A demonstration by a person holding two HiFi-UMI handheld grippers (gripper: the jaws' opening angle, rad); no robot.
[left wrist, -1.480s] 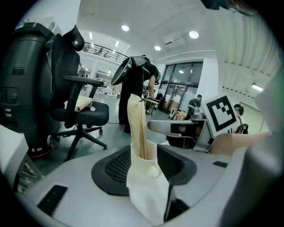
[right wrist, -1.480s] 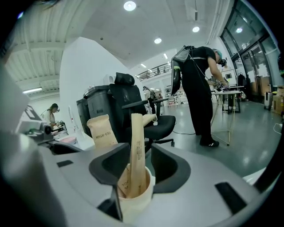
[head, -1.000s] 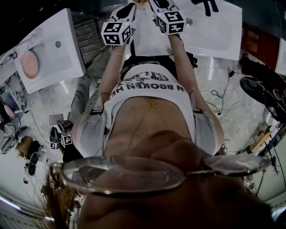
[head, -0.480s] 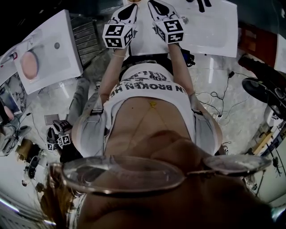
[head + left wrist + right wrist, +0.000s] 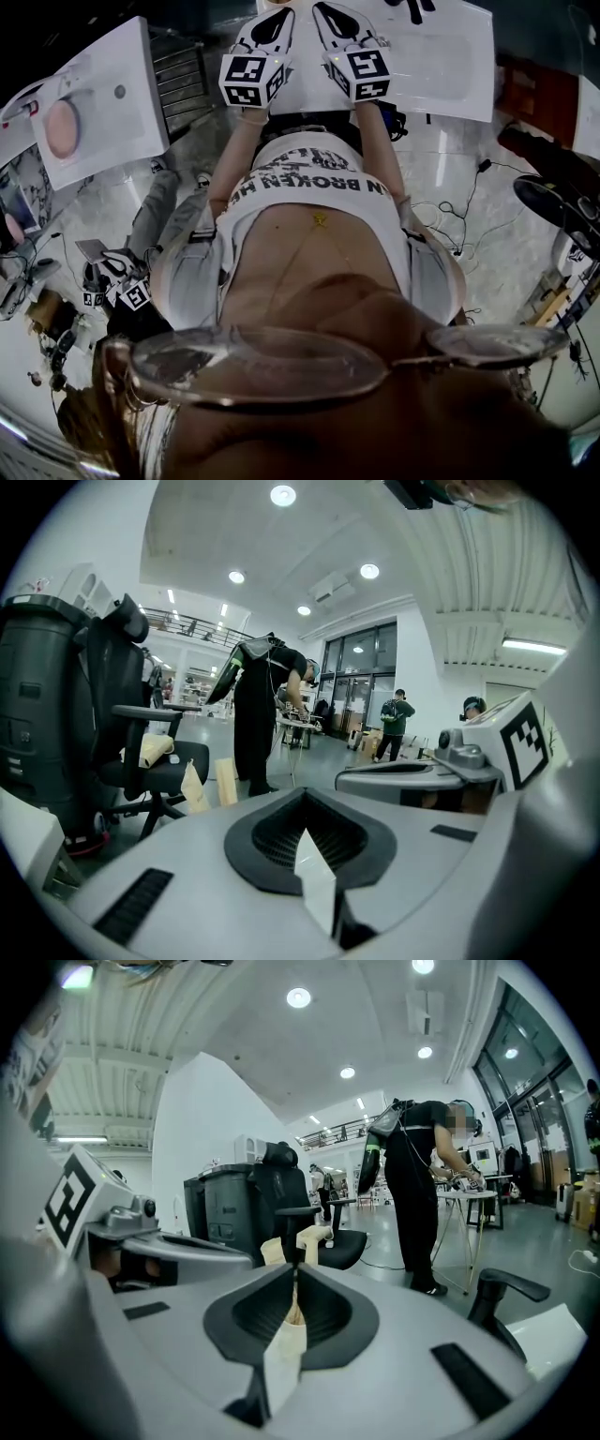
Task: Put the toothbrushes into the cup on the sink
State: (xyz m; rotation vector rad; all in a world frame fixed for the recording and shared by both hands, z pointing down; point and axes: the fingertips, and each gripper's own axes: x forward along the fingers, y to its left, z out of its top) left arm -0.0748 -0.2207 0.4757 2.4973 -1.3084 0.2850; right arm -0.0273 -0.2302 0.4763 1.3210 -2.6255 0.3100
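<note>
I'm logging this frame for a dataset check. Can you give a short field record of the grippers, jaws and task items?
left gripper: grey, jaws shut, nothing between them
right gripper: grey, jaws shut, nothing between them
position: side by side, level, in front of the person's torso
background: white rectangular basin
toothbrushes, cup: none visible
task: not started

White sink (image 5: 450,66), black-and-white marker cubes (image 5: 249,80)
</note>
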